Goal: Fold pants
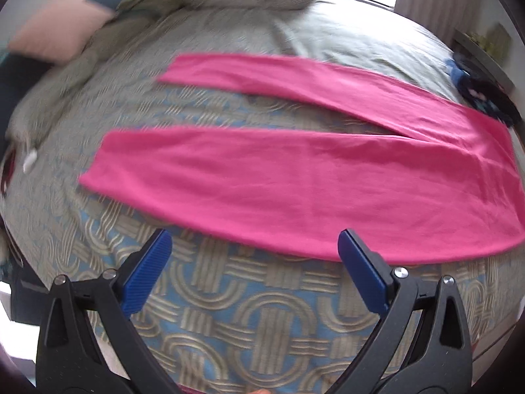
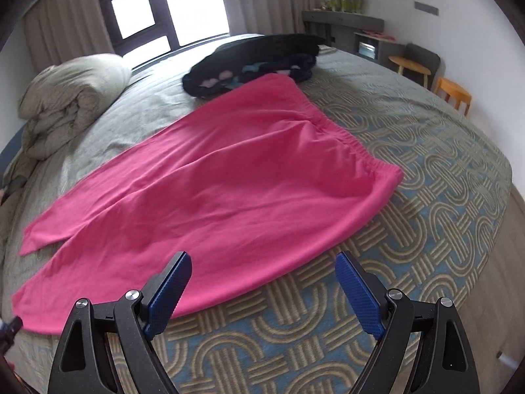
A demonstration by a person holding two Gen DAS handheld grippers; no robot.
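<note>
We see pink pants (image 1: pixel 295 170) spread flat on the bed (image 1: pixel 249 321); left gripper (image 1: pixel 254 239) and right gripper (image 2: pixel 264 261) both spread apart, empty, above the near edge.

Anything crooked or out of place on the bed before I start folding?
Nothing damaged. The pink pants lie flat, legs splayed apart rather than together. Their waistband corner touches or overlaps the dark clothes pile. Both grippers are open.

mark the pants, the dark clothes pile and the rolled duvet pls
pants (image 2: pixel 210 177): right wrist view, on the seat below the waistband.
dark clothes pile (image 2: pixel 256 57): right wrist view, on the black top layer.
rolled duvet (image 2: pixel 75 85): right wrist view, on the middle of the roll.
</note>
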